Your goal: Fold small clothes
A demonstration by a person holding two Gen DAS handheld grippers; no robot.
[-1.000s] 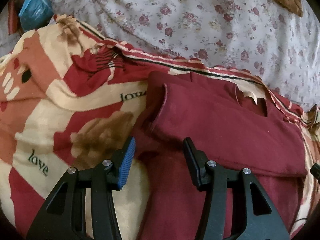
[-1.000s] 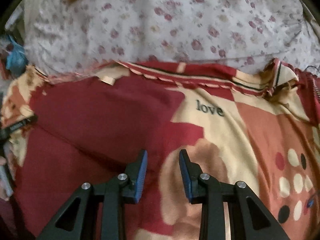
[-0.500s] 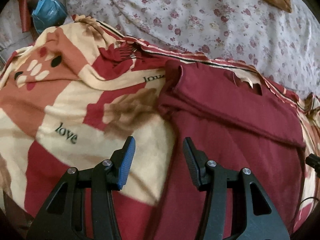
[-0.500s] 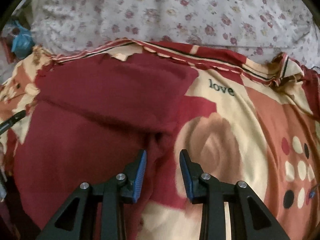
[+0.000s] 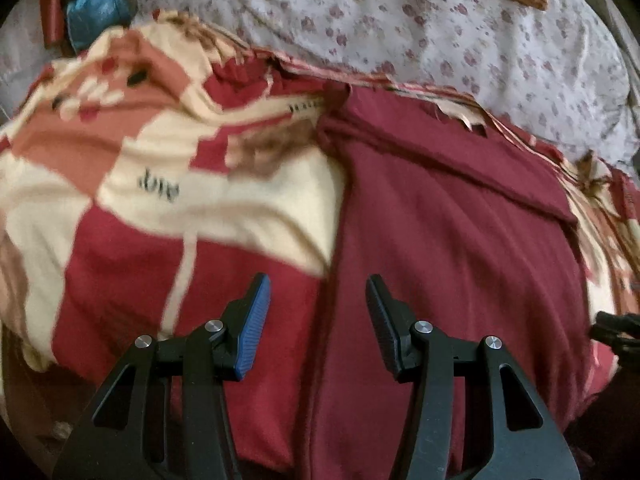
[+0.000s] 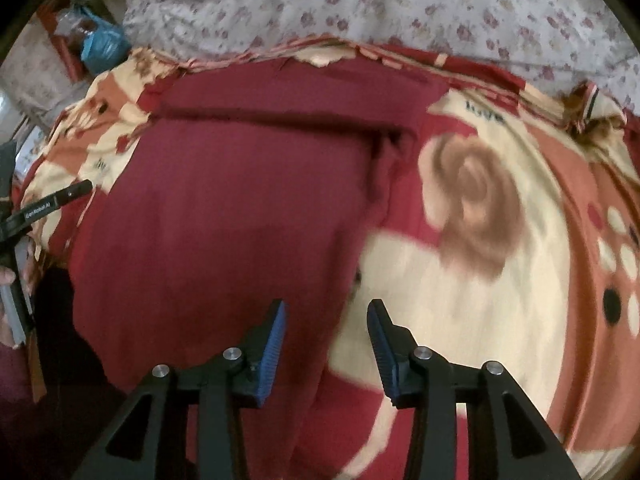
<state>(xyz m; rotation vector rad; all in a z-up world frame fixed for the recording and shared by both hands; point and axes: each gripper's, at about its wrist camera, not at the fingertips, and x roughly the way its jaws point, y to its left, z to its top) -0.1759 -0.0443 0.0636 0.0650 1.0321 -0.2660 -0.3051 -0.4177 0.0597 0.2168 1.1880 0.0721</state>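
A dark red garment lies flat on a patterned blanket, its top part folded down into a band across the far end. My left gripper hovers open above the garment's left edge, with nothing between its fingers. My right gripper hangs above the garment's right edge; its jaws are opening and hold nothing. The left tool shows at the left rim of the right wrist view, and the right tool at the right rim of the left wrist view.
The blanket is red, cream and orange with "love" lettering and covers the bed. A floral sheet lies beyond it. A blue plastic bag sits at the far left corner.
Both grippers have drawn back toward the near end of the garment, so more of it shows. The right gripper's fingers stand wider apart than before.
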